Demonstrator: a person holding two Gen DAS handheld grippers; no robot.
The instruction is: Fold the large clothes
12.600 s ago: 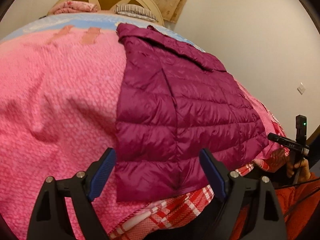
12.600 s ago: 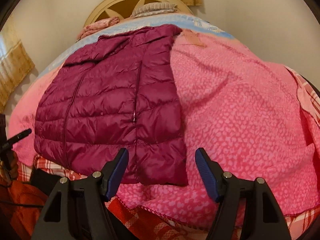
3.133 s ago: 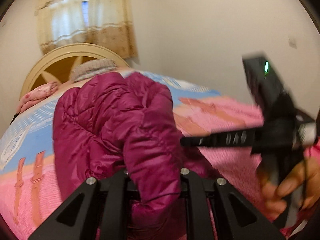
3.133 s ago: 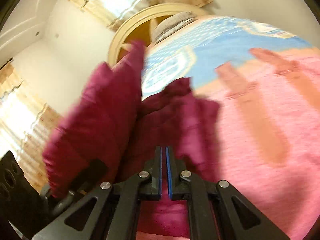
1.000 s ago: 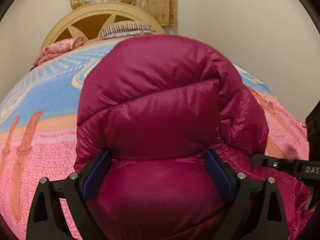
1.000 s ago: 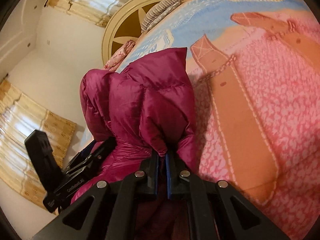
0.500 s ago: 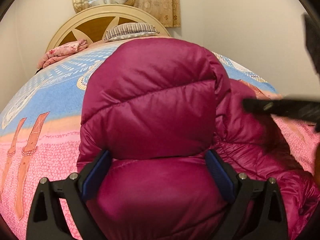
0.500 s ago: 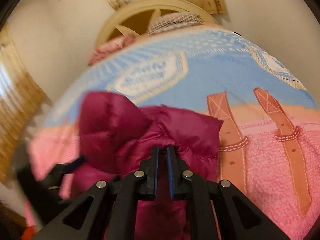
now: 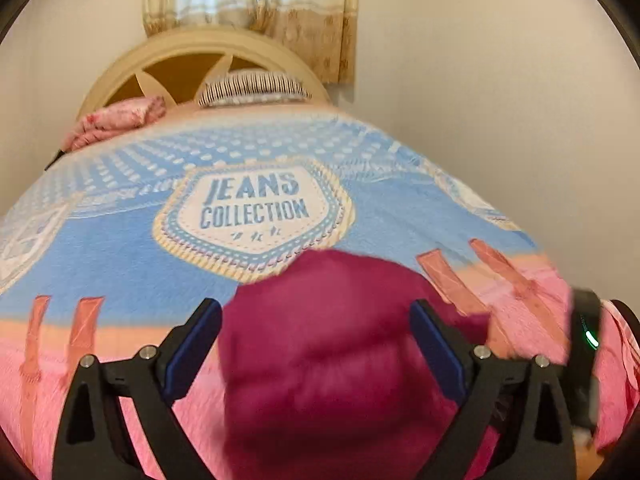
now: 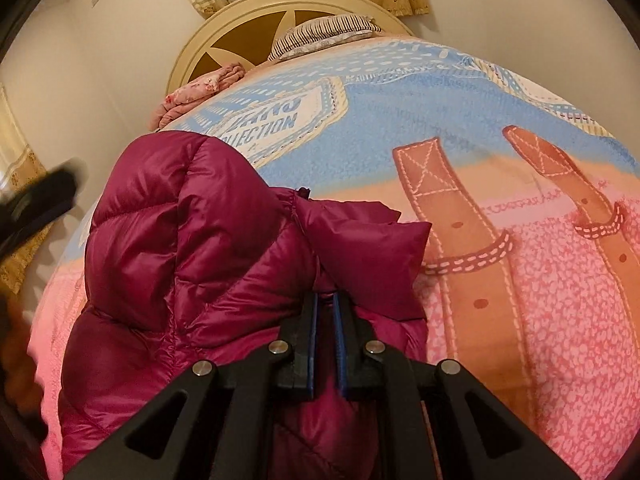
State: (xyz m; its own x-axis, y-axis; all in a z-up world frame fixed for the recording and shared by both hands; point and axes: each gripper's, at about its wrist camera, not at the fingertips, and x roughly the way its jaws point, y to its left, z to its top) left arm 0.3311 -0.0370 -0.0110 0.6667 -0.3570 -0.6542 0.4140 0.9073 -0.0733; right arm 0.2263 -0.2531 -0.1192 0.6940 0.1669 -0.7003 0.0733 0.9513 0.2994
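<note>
One jacket (image 10: 192, 248) fold sits pinched (right gripper (image 10: 325, 344)) between jaws.

Magenta quilted jacket (image 10: 192, 264); blue-and-pink blanket (image 9: 120, 256) with brown straps; striped pillow (image 9: 252, 90)

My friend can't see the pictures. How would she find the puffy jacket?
Start at the cream headboard and follow the bed's pink and blue blanket toward the cameras. The jacket is bunched there, with the right gripper pinching it. It is the only shiny, quilted, dark magenta thing; the blanket looks fuzzy and pale.
</note>
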